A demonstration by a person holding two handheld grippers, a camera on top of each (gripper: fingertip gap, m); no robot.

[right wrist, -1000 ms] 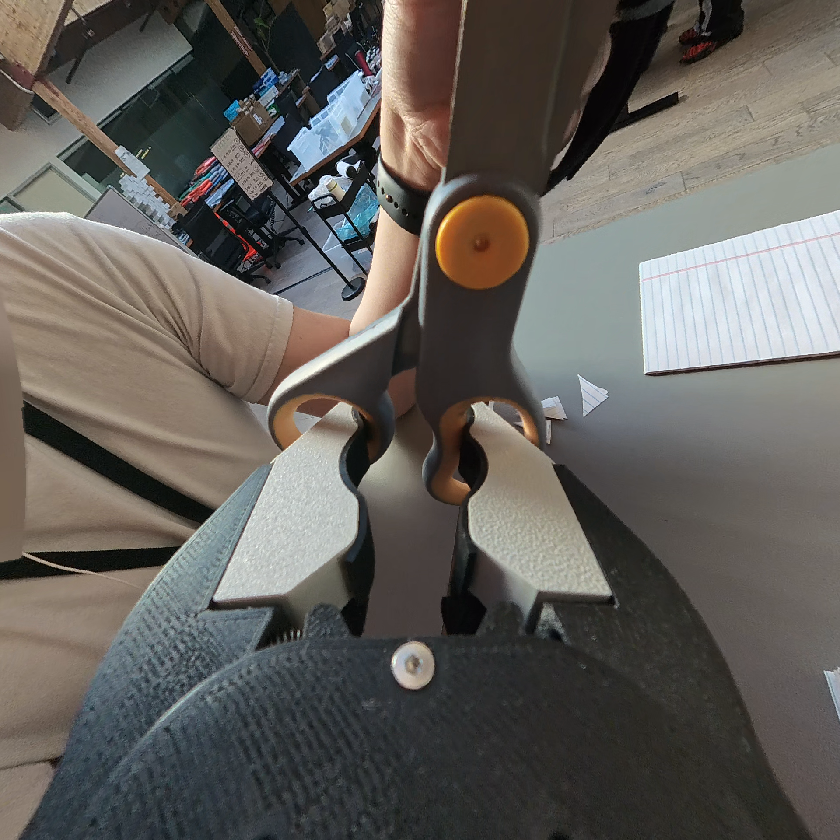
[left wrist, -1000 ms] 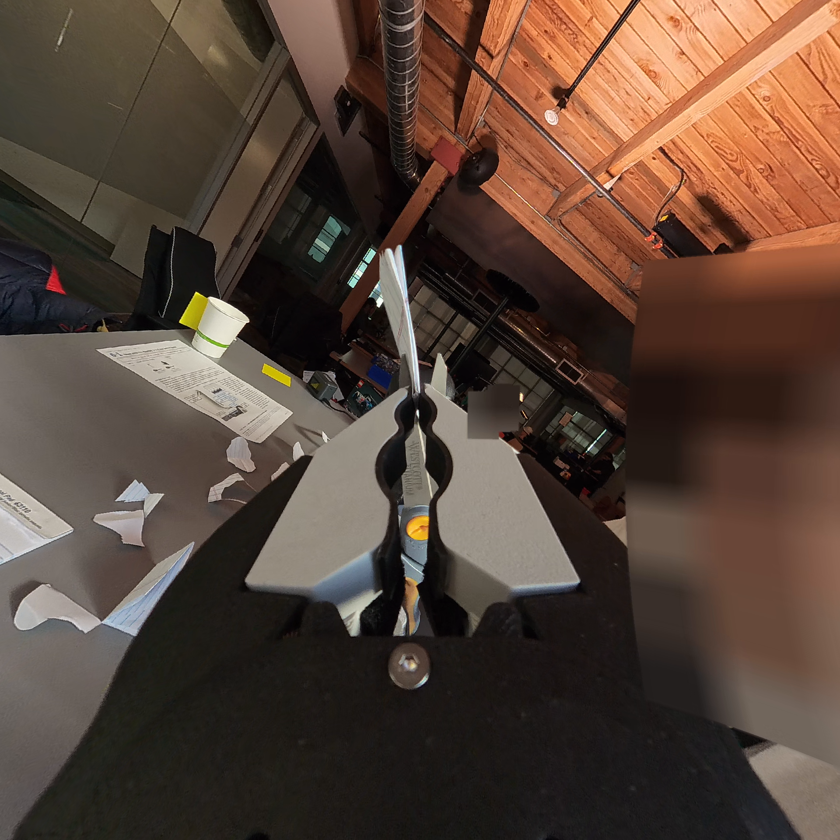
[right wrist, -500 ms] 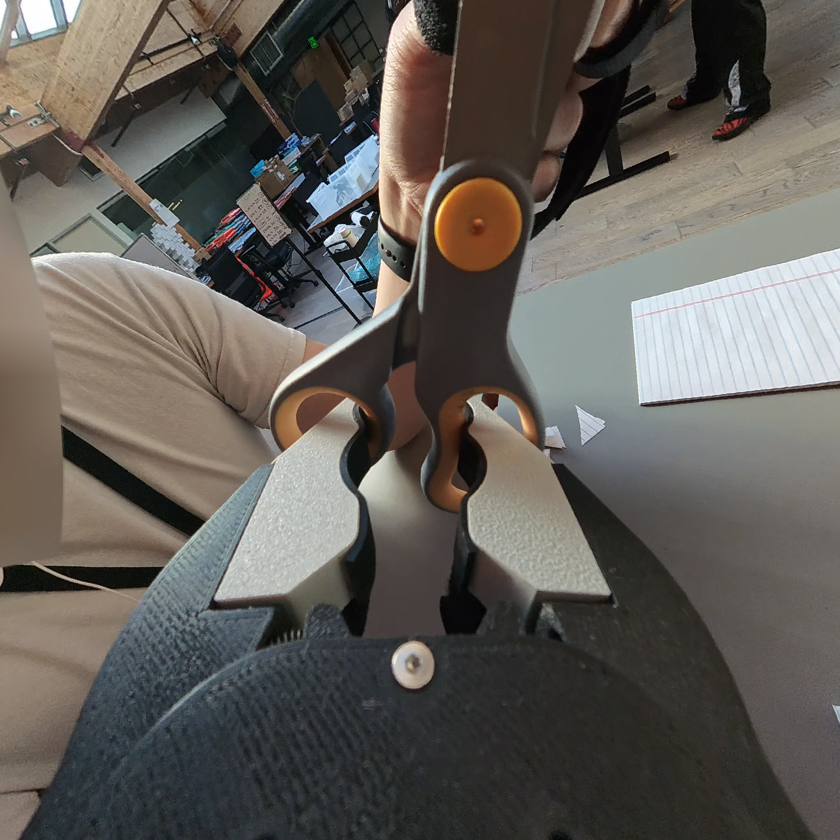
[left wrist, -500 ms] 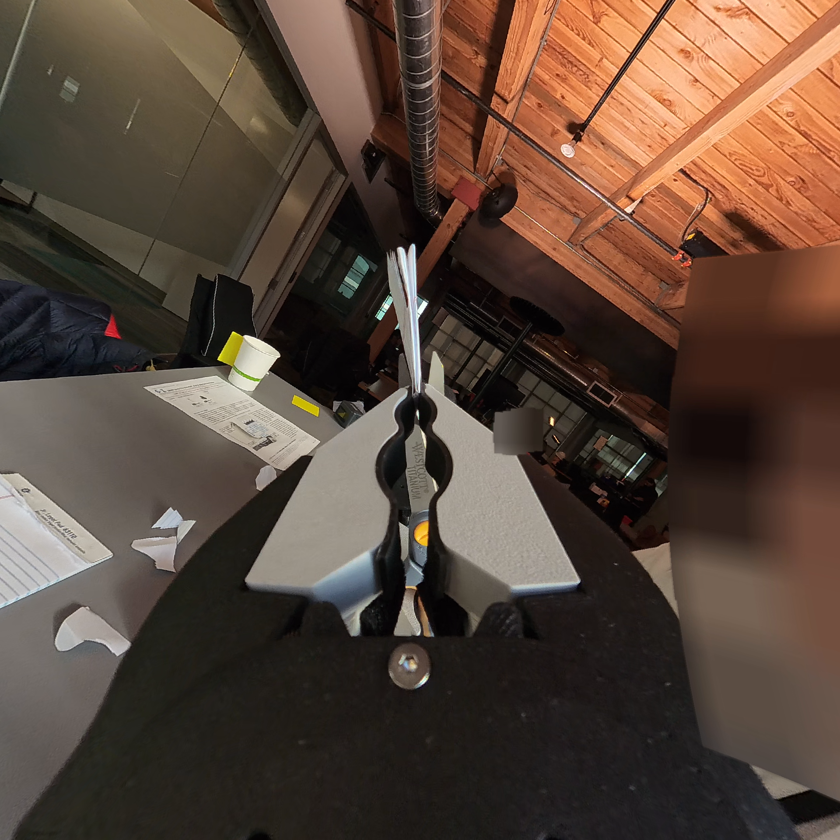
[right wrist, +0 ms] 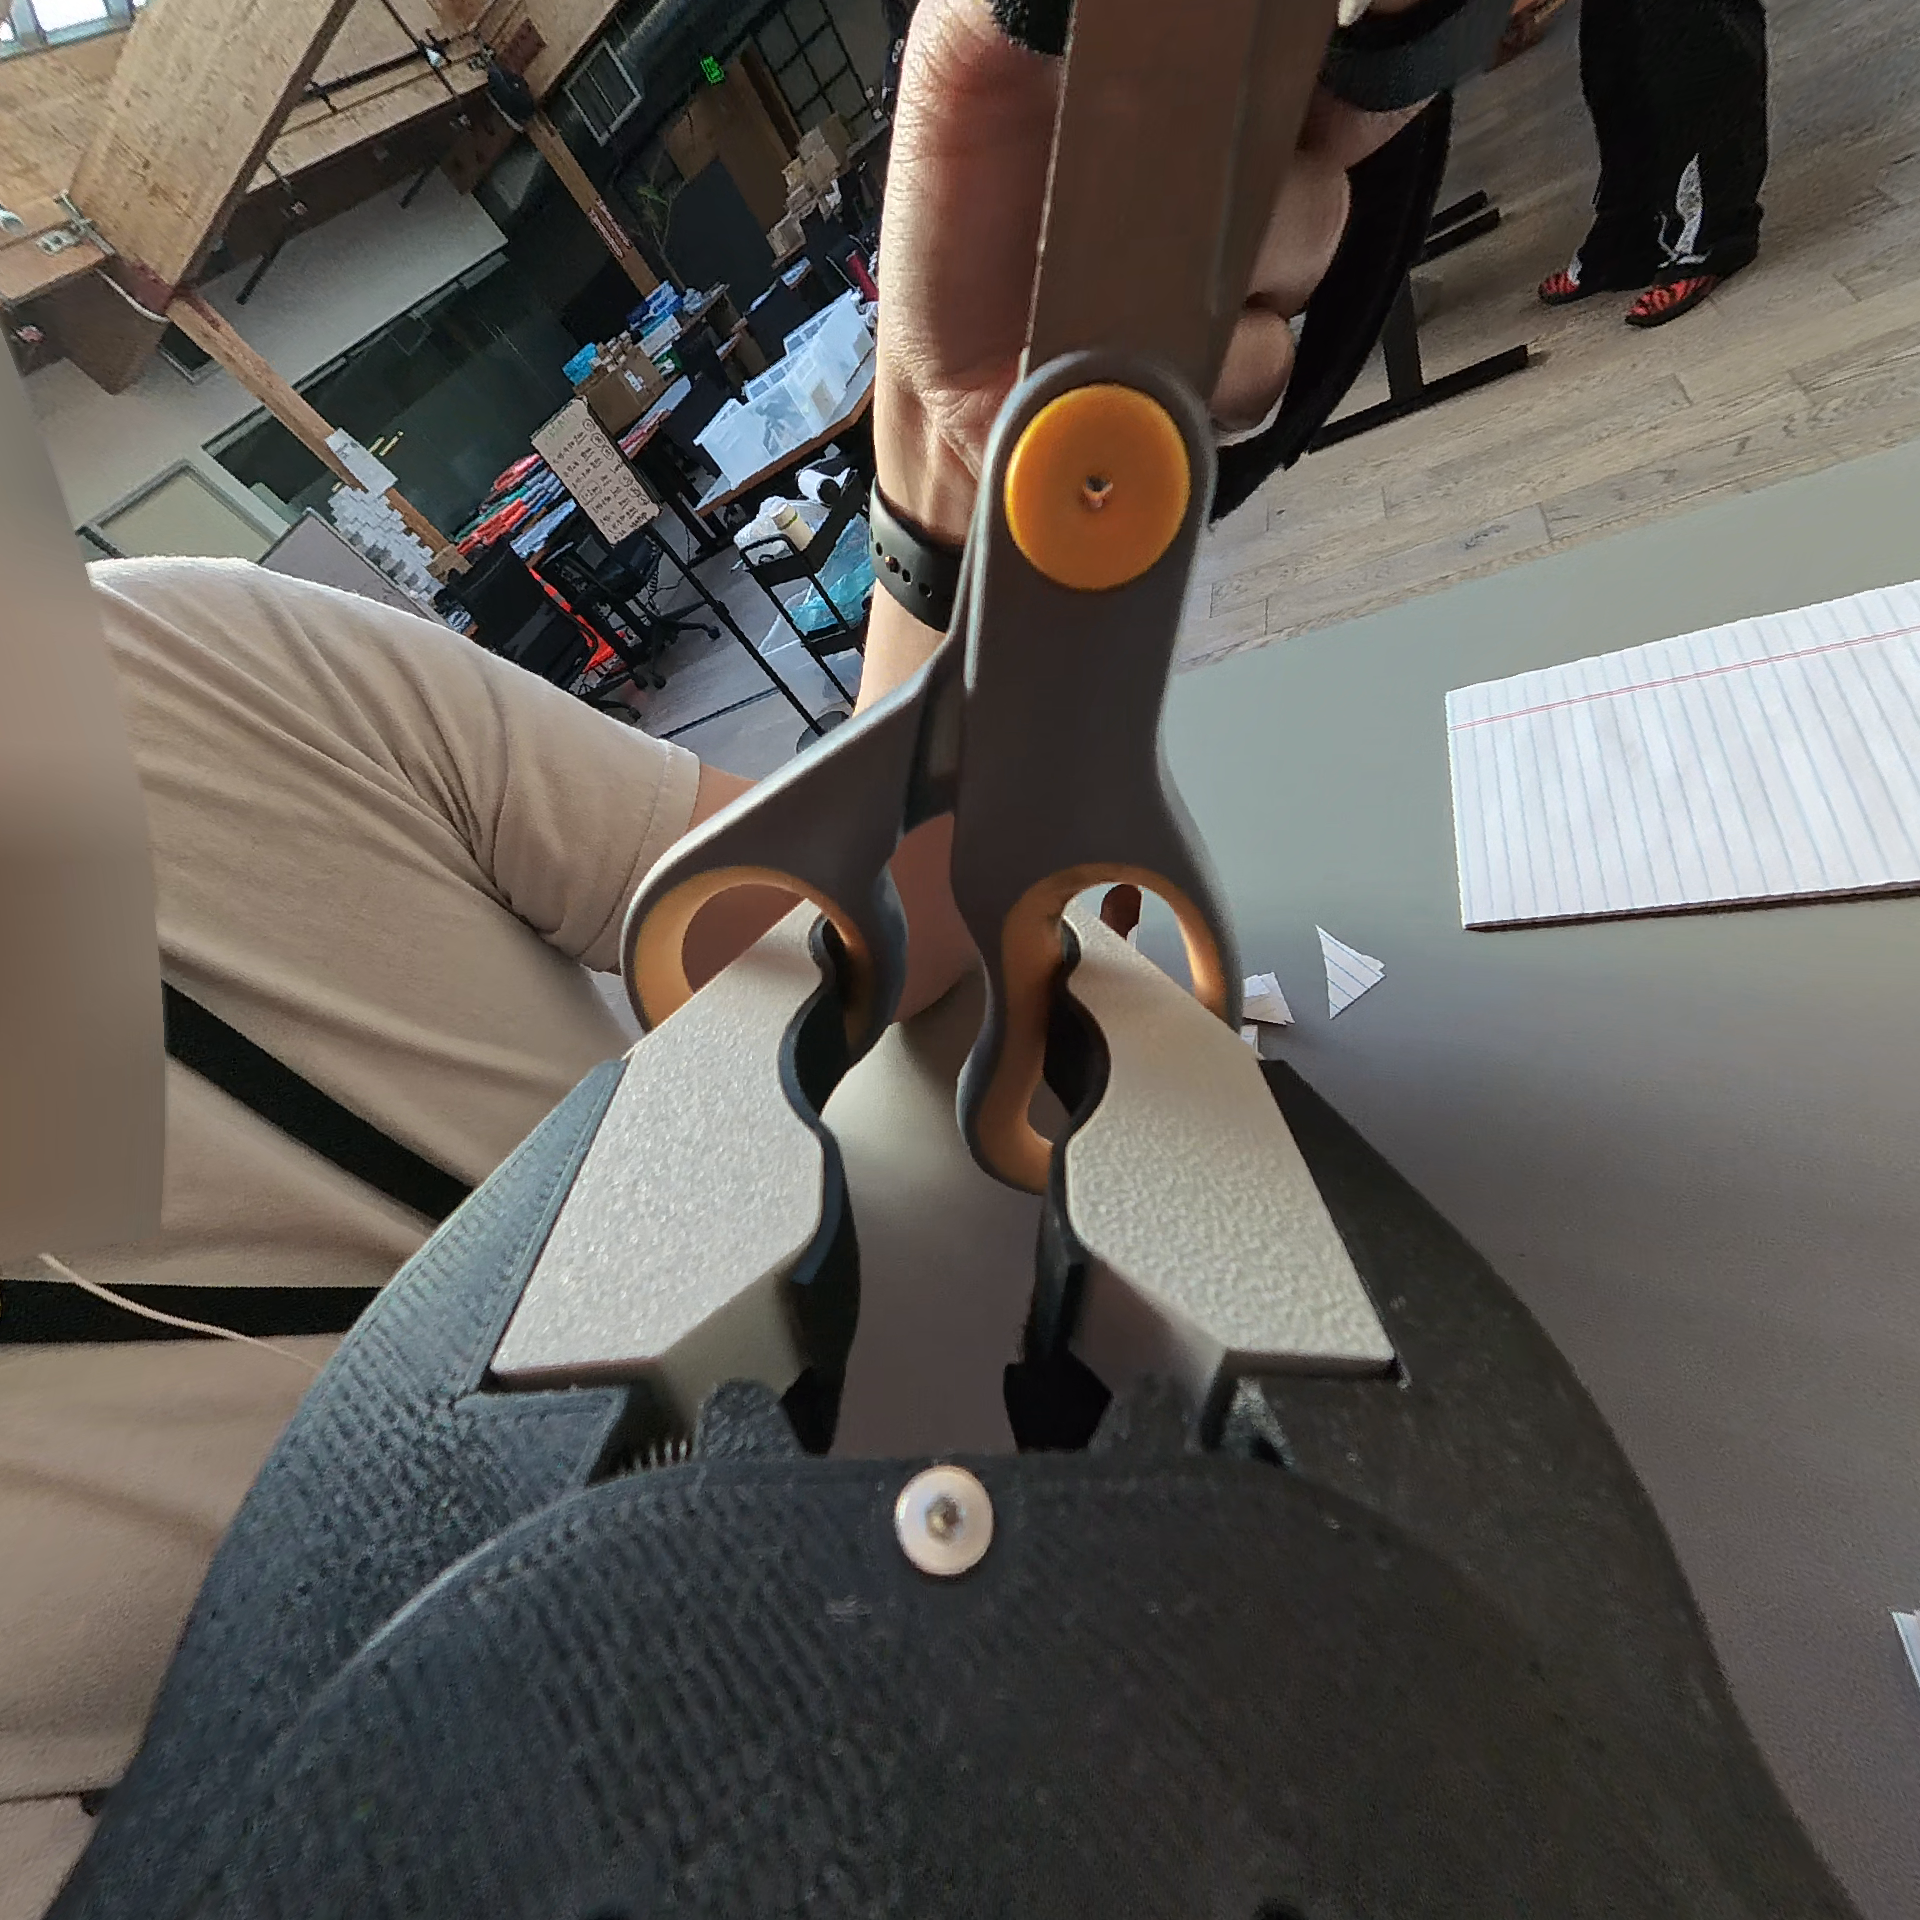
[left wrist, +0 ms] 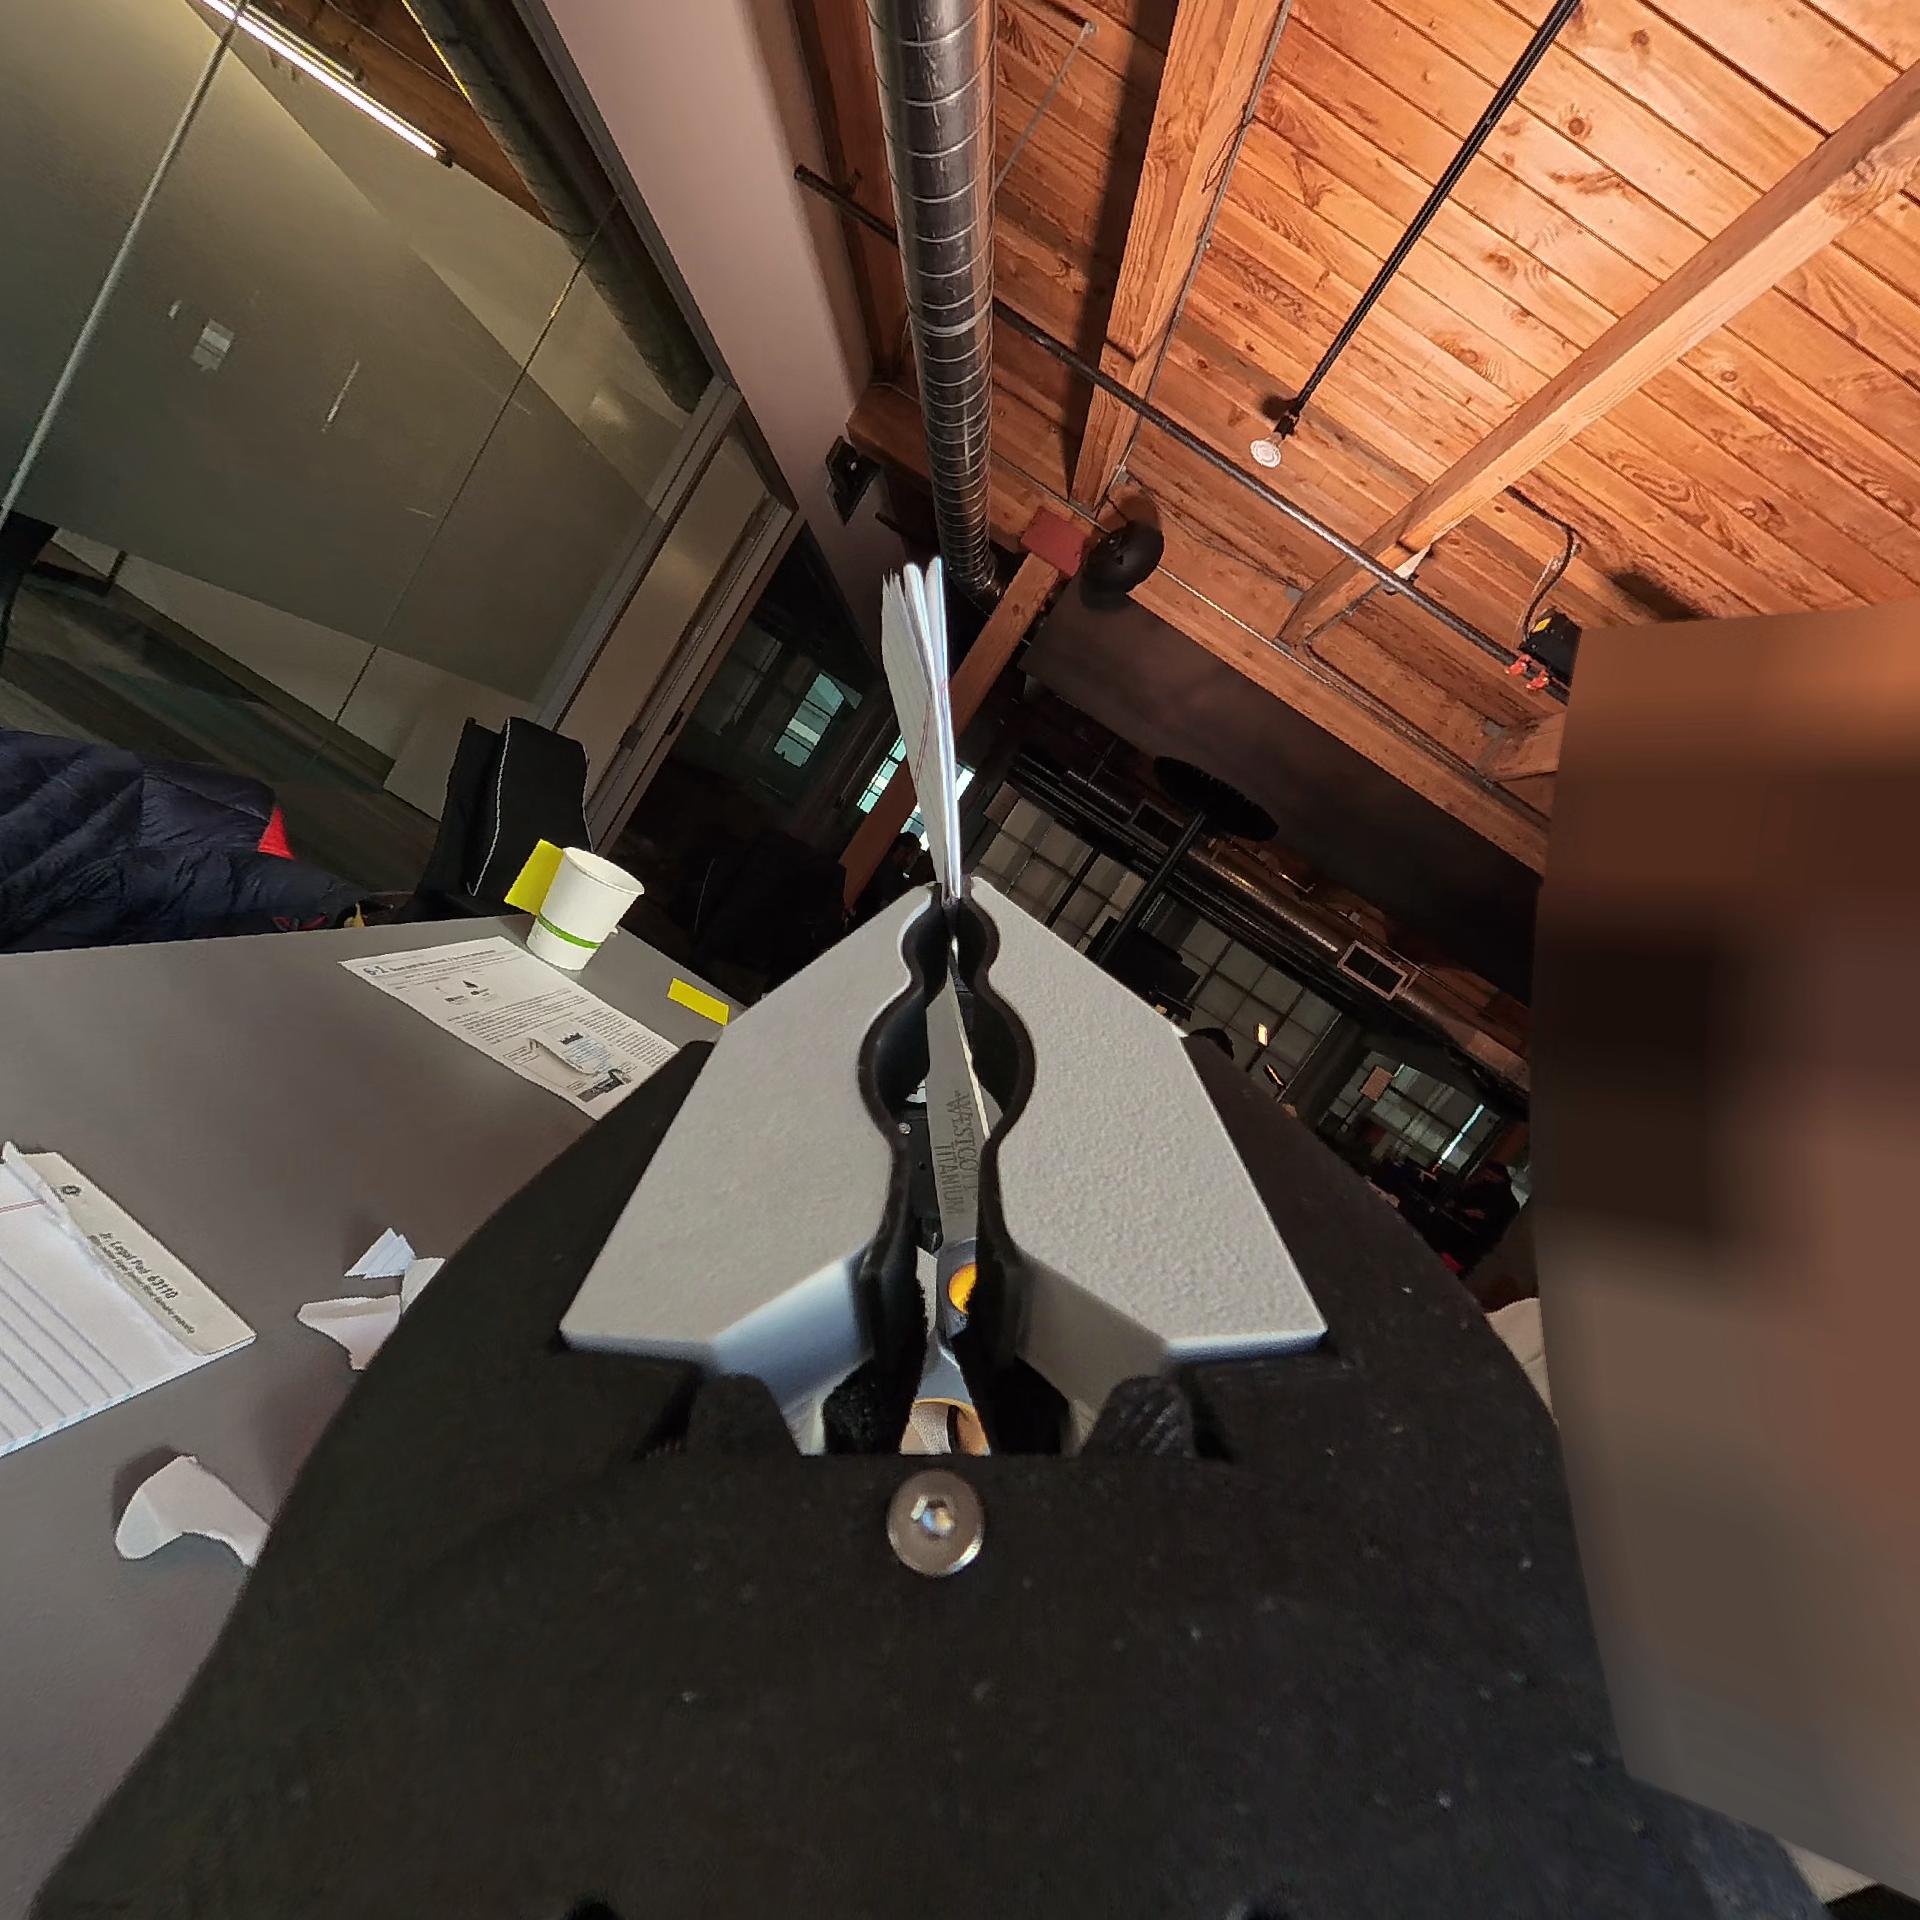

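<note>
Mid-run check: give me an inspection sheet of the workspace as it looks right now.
Surface: grey table, flat, matte.
Job's things: folded lined paper upright; scissors, blades pointing up.
Clutter: paper scraps, legal pad, printed sheet, paper cup, yellow note.
Grippers: left gripper jaws closed on the paper; right gripper jaws apart, one in each scissor handle loop.
Cables: thin pale cord on the person's shirt.
Surroundings: ceiling duct, wooden beams, shelving beyond.

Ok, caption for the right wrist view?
Right gripper fingers hooked through grey-and-orange scissors' handle loops above a grey table.
</note>
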